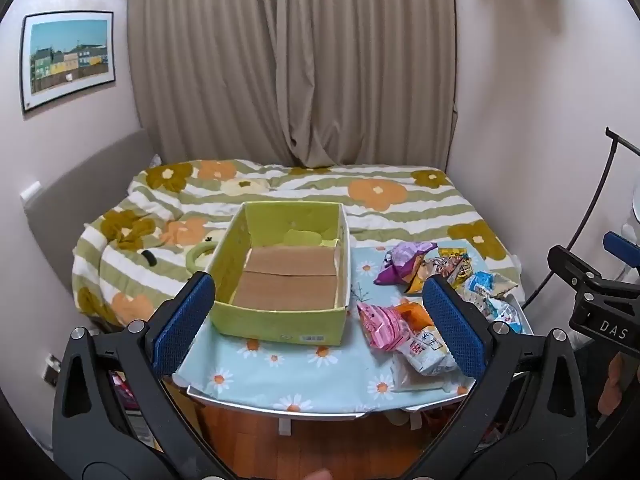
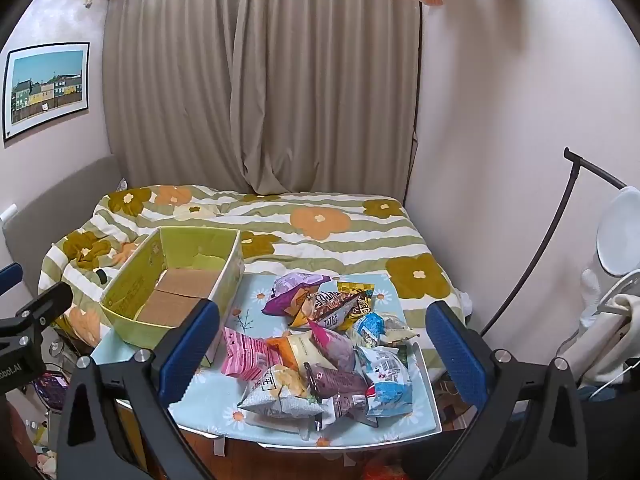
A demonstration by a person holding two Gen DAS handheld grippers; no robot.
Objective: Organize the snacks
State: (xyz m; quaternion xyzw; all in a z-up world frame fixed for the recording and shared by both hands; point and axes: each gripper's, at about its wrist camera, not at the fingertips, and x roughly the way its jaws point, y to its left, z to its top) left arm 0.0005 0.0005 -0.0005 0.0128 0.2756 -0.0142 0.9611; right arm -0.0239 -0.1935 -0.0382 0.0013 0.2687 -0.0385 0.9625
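A green cardboard box (image 1: 280, 322) (image 2: 132, 330) with a bare brown bottom stands on the left of a small table covered by a blue daisy cloth (image 1: 288, 376) (image 2: 208, 404). To its right lies a heap of snack packets (image 1: 420, 308) (image 2: 328, 344): a purple bag (image 1: 402, 266) (image 2: 294, 290), a pink striped one (image 1: 382, 326) (image 2: 246, 354), several blue and white ones. My left gripper (image 1: 320, 320) hovers open in front of the box, nothing between its blue pads. My right gripper (image 2: 324, 348) hovers open above the heap, holding nothing.
A bed with a flowered striped quilt (image 1: 360, 196) (image 2: 320, 220) lies behind the table, beige curtains (image 1: 292, 60) beyond. A bent black pole (image 2: 532, 264) and white items (image 2: 616, 236) stand at the right. Wooden floor (image 1: 304, 444) shows below the table's front edge.
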